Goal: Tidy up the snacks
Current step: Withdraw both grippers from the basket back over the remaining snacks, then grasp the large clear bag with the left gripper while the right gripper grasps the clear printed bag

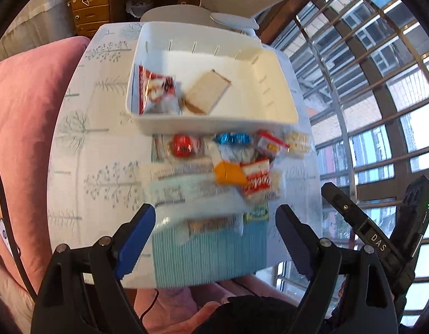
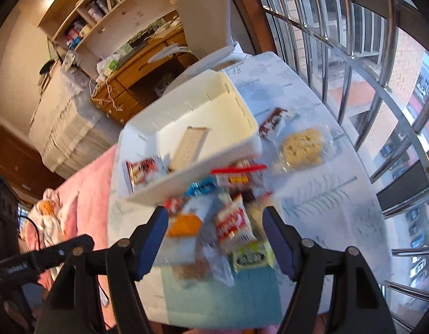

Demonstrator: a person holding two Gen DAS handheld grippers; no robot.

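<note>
- Left wrist view: our left tool [image 1: 214,231] stands wide open and holds nothing; its blue pads are well apart above the near part of the snack pile [image 1: 222,172].
- The pile lies on the surface [image 1: 83,144], straight ahead of this tool, between it and the white bin [image 1: 214,122], and partly on a teal mat [image 1: 214,256].
- The bin stands beyond the pile, touching or just beside its far edge. Inside it, at the left end, we see a red-and-white packet [image 1: 156,91] and a tan wafer bar [image 1: 206,91].
- The long clear packs in the pile run from left to right, so across the line between the pads; the tool would have to turn to close over their narrow side.
- At the right edge of this view the other tool's body shows the letters "DAS". The red-and-white pack [image 1: 256,181] carries print, but blur makes it unreadable.
- Right wrist view: our right tool [image 2: 216,239] is also open and empty, with the pile [image 2: 222,222] directly between and ahead of its pads.
- The orange pack [image 2: 184,224] is just beside its left pad, the red-and-white pack [image 2: 232,226] near the middle.
- To the right of the bin [image 2: 192,178], apart from the pile, lie a brown bar [image 2: 273,123] and a pale cracker in clear wrap [image 2: 302,147].
- We judge both tools about equally near the pile; the right one seems better centred on it.
- No label is readable here because of blur.
</note>
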